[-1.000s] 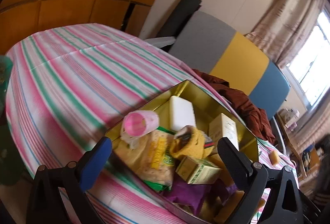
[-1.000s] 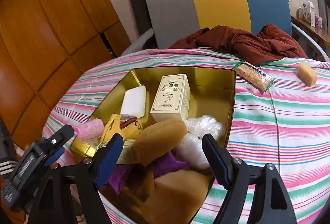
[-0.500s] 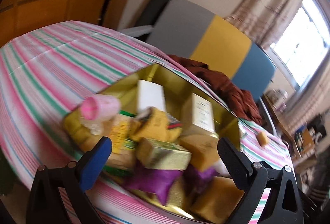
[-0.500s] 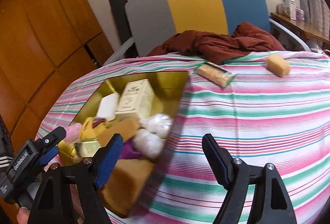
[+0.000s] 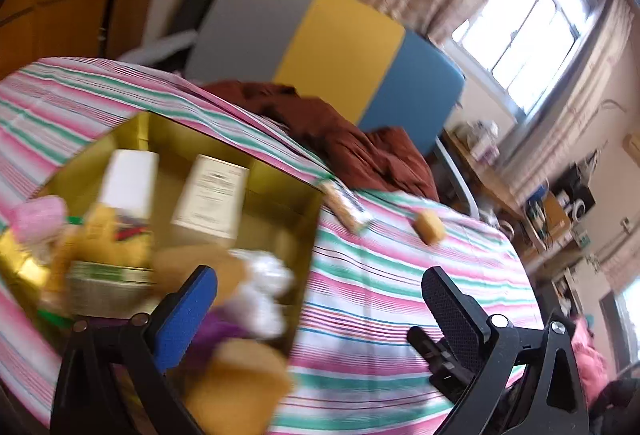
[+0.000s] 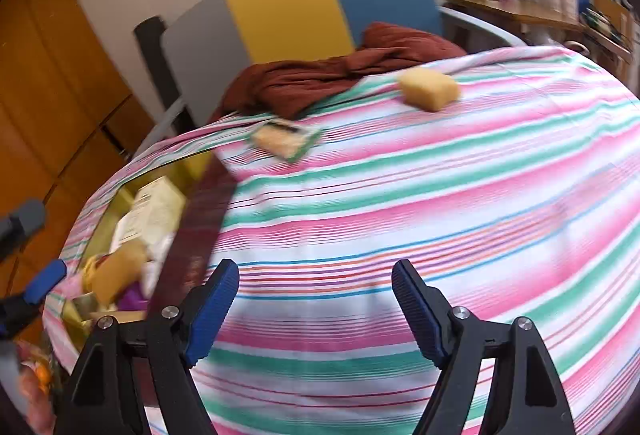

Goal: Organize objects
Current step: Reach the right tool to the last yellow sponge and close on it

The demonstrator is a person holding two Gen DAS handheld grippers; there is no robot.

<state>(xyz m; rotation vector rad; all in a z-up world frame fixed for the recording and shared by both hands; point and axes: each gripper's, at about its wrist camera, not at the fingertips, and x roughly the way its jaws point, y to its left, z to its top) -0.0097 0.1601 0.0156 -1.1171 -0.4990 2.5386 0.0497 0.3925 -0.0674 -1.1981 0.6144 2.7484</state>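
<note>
Right gripper (image 6: 316,309): jaws spread wide, nothing between them, hovering over bare striped tabletop (image 6: 440,203). Left gripper (image 5: 320,315): also spread wide and empty, its blue-padded finger over the near end of the gold tin (image 5: 280,179), its black one over the cloth. Gold tin sits on the left part of the tabletop, open, crowded: a cream carton (image 5: 212,199) and a white block (image 5: 128,183) toward the far wall, a pink item (image 5: 38,217) at the left edge, white crinkled wrap (image 5: 264,283), something purple (image 5: 212,331) and tan sponge-like lumps (image 5: 240,379) at the near end; all blurred, labels unreadable. Outside the tin, on the cloth: a flat packet (image 6: 286,139) just beyond the tin's far right corner, and a yellow sponge block (image 6: 430,89) farther right, apart from the packet. Both lie near the far table edge. Behind them a rust-brown cloth (image 6: 332,75) is heaped on a chair with grey, yellow and blue back (image 6: 288,3).
</note>
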